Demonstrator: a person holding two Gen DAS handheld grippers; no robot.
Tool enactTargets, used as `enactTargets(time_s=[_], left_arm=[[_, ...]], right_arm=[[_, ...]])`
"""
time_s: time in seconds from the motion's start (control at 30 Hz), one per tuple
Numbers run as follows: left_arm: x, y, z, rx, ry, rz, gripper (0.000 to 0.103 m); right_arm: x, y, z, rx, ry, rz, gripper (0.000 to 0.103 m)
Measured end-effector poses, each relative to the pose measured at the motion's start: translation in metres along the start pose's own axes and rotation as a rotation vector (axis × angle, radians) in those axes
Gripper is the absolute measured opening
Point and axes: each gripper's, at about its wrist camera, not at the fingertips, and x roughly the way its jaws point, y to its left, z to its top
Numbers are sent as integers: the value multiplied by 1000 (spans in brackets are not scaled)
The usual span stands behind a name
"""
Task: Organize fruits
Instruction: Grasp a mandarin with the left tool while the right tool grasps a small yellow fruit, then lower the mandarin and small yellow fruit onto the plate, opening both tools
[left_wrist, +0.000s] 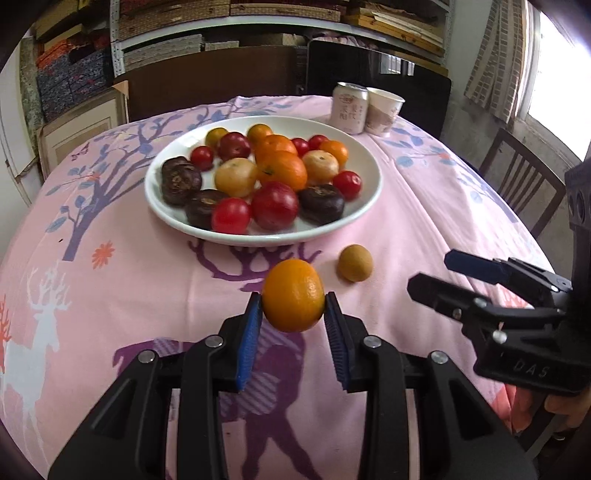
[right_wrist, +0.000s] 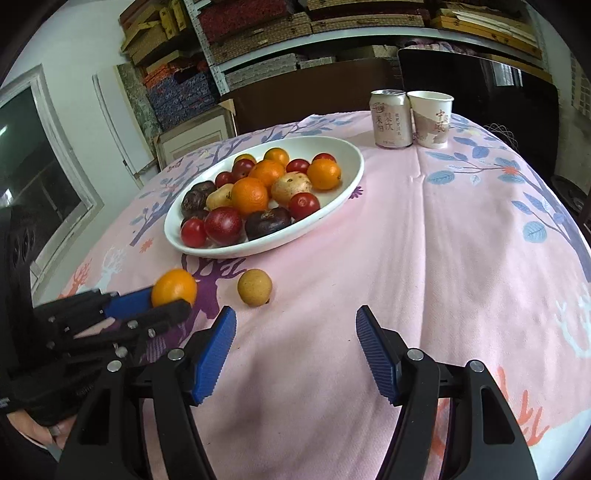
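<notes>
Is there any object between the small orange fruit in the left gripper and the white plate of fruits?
Nothing visible blocks it. The left gripper is shut on the small orange fruit; only bare pink patterned tablecloth lies before the white plate. The small round tan fruit sits off to the right.

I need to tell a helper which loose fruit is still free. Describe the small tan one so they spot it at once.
Find the white plate of fruit on the pink tablecloth. Just in front of it lies a small tan fruit, round, dull and speckled, unlike the glossy orange beside it.
</notes>
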Motion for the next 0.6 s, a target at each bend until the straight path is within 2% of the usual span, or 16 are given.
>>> enactTargets(time_s=[0.13,0.27,0.3,0.33,0.4,0.6], left_arm=[[0,30,4,-73,6,26,33],[7,43,5,-88,17,58,33],[10,44,5,-92,25,56,33],[11,46,5,-99,33,52,33],[11,48,4,-103,35,39,33],[13,44,2,-98,38,30,33]], right_arm=[[18,23,8,-98,56,-30,68],[42,43,19,-171,91,-64,67],[47,46,21,-182,97,-72,60],[53,49,22,-187,106,-77,46],[59,49,23,-181,113,-88,28],[40,40,18,-128,69,-62,27]])
